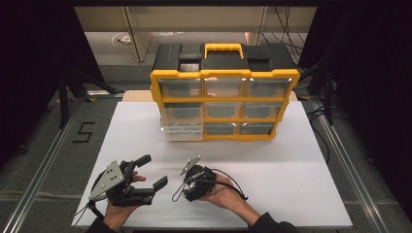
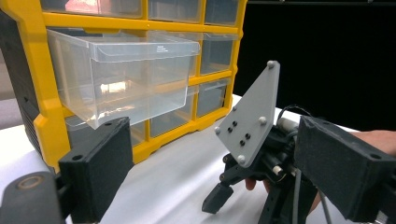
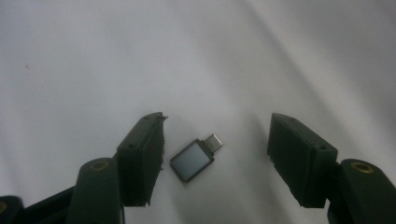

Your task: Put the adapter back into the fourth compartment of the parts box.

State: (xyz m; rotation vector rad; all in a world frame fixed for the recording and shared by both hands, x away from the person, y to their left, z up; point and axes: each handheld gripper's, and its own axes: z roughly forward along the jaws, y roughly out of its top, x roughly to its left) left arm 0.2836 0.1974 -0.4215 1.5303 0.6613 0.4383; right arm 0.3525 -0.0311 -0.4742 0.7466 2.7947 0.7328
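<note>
Between the two dark pads of the right tongs (image 3: 215, 158), flat on the white surface (image 3: 140, 56): a small grey adapter (image 3: 192, 158) with a short metal plug at one end, lying at a slant, close to one pad but apart from both. Spread with the piece bracketed, nothing pinched yet, pointed steeply down, apparently so that a squeeze can catch the flat sides rather than the plug. Seen from above, held low near the front edge by the right hand (image 1: 224, 191), grey three-cornered plate tipped upward. Beside it, the left tongs (image 1: 153, 171), wide apart and empty, hovering just above the surface and aimed toward the yellow-and-black drawer organizer (image 1: 223, 92) at the far side. One clear drawer (image 2: 123, 74) in the left column, pulled out and empty, most likely left open to receive the adapter. Other drawers closed, contents too dim to make out.
</note>
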